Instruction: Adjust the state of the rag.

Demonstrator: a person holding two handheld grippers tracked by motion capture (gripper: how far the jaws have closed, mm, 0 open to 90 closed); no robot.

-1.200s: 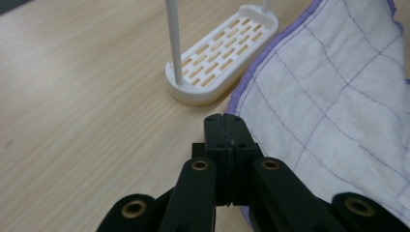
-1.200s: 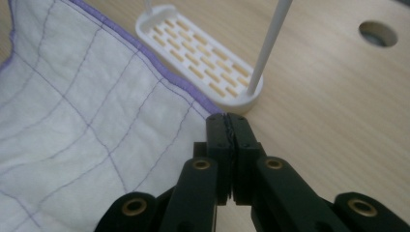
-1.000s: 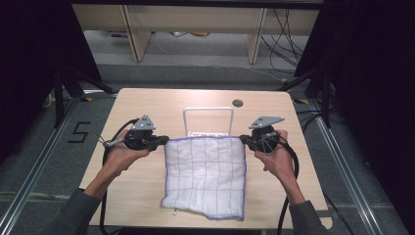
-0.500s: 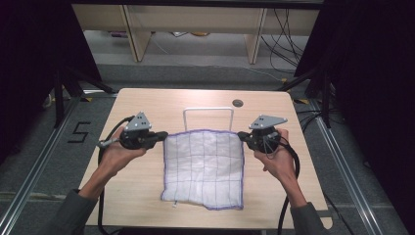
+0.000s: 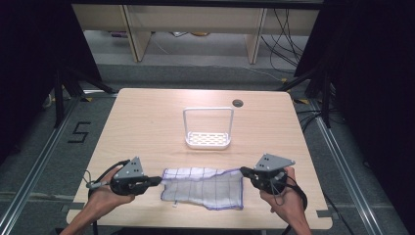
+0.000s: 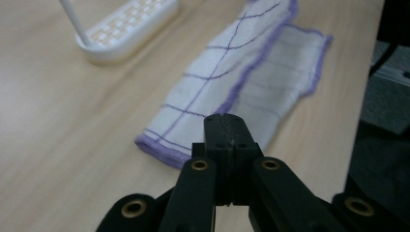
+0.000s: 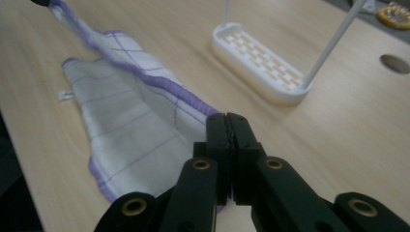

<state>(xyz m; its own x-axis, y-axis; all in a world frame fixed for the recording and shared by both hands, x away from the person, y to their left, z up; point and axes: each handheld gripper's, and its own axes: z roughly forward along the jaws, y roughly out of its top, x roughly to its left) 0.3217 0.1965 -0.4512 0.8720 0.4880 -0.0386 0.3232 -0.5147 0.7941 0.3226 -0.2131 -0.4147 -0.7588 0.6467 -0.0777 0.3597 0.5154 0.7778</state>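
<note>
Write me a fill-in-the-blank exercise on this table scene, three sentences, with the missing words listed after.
1. The white cloth with purple grid lines lies folded in ____ on the wooden table.
2. The left gripper and the right gripper each pinch one ____ of the cloth, jaws shut.
3. Beyond the cloth stands a white slotted rack with a tall wire ____.

Missing words: half; end; handle
</note>
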